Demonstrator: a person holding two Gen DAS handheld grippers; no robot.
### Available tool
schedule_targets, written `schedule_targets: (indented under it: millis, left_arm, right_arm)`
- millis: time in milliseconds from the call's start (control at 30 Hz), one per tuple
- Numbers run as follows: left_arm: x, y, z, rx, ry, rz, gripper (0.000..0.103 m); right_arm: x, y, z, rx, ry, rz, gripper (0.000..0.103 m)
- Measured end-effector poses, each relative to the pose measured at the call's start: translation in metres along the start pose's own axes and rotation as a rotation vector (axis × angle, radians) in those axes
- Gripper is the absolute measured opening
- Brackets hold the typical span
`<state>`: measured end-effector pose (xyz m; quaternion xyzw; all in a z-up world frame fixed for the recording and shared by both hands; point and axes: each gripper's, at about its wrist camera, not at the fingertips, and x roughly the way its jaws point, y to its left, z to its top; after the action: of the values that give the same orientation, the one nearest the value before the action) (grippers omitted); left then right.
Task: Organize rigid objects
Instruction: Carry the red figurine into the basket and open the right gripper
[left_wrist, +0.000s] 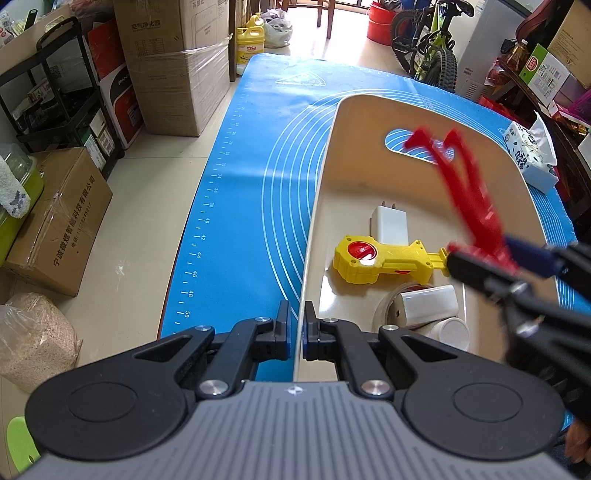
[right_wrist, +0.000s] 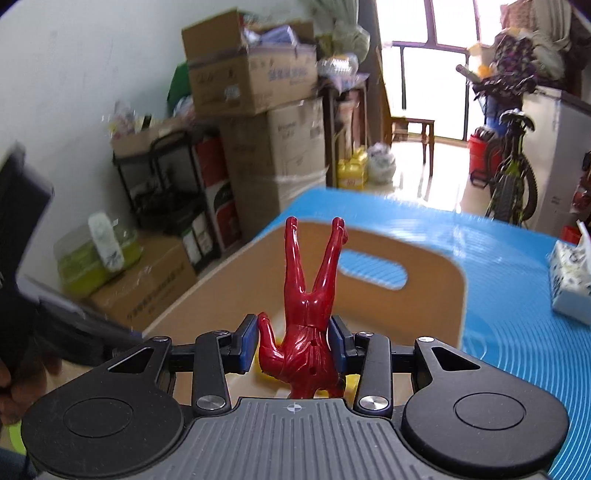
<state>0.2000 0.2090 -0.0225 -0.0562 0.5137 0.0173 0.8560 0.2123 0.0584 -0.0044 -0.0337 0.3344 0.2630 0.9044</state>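
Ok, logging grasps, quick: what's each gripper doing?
Left gripper: shut on the bin wall.
Right gripper: shut on the red figure.

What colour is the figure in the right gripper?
Glossy red all over; the figure shows best in the right wrist view.

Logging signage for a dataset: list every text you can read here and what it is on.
"36", "38", "40", "42", "44", "46", "48", "50": ruler scale on the blue mat.
"空气净化器": tall cardboard box.
"宁波微猩智能科技有限公司": floor carton.
"立白": yellow jug.
Tissue pack print: too small to read.
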Motion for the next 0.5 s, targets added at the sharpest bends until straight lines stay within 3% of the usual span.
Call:
schedule_targets:
  millis: [233, 500]
  left_arm:
    - [0.000, 0.000, 0.000, 0.001, 0.000, 0.001, 0.008]
    - [0.001, -0.002, 0.001, 0.004, 0.000, 0.004, 0.008]
  right_arm:
    - [0.024, 0.006, -0.013, -0.028, 0.147, -0.015, 0.048]
    - [0.034, 0.001, -0.018, -0.002, 0.231, -0.024, 0.048]
